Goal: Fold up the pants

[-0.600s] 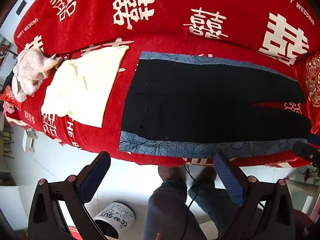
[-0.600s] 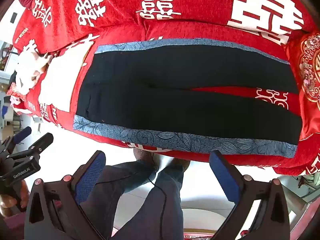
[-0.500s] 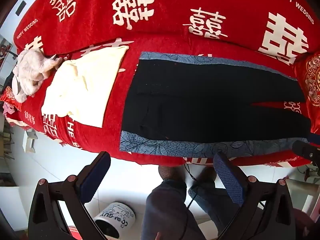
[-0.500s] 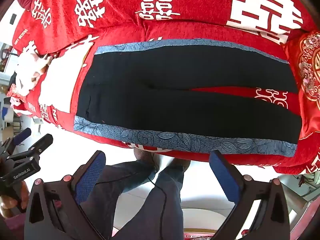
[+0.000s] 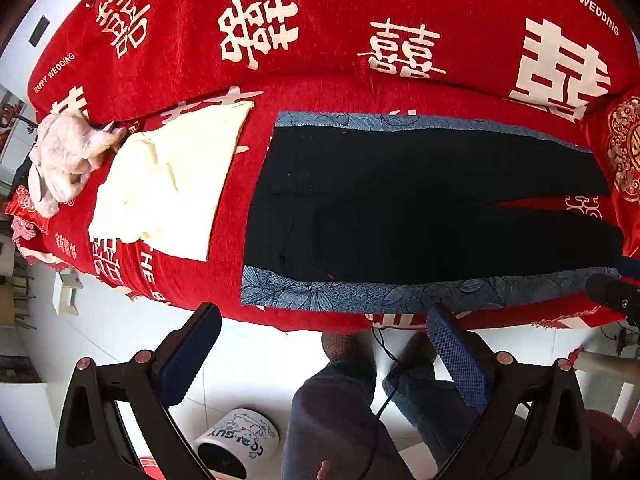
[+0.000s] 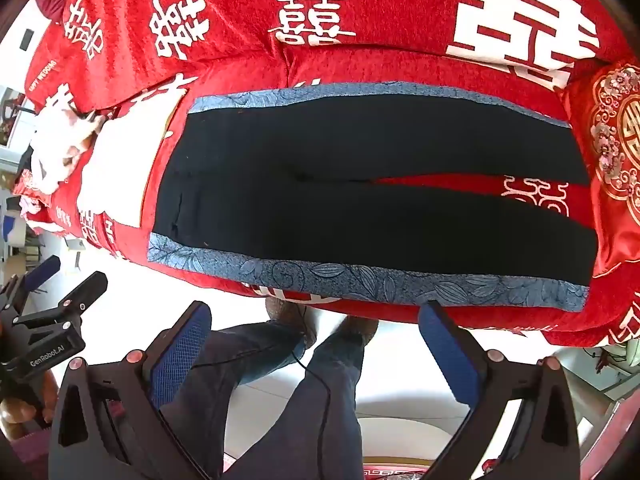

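Black pants [image 5: 420, 204] with blue patterned side stripes lie flat on a red sofa, waist at the left, legs stretching right with a narrow gap between them. They also show in the right wrist view [image 6: 360, 192]. My left gripper [image 5: 324, 320] is open and empty, held over the floor in front of the sofa's edge near the waist end. My right gripper [image 6: 316, 312] is open and empty, also in front of the edge, below the near stripe. The left gripper also shows in the right wrist view [image 6: 44, 284] at the far left.
A folded cream garment [image 5: 168, 184] and a pale plush toy [image 5: 64, 156] lie left of the pants. A red embroidered cushion [image 6: 616, 152] sits at the right end. A white bucket [image 5: 236, 444] stands on the floor by the person's legs [image 5: 340, 400].
Both views have drifted only slightly; the pants and grippers stand as before.
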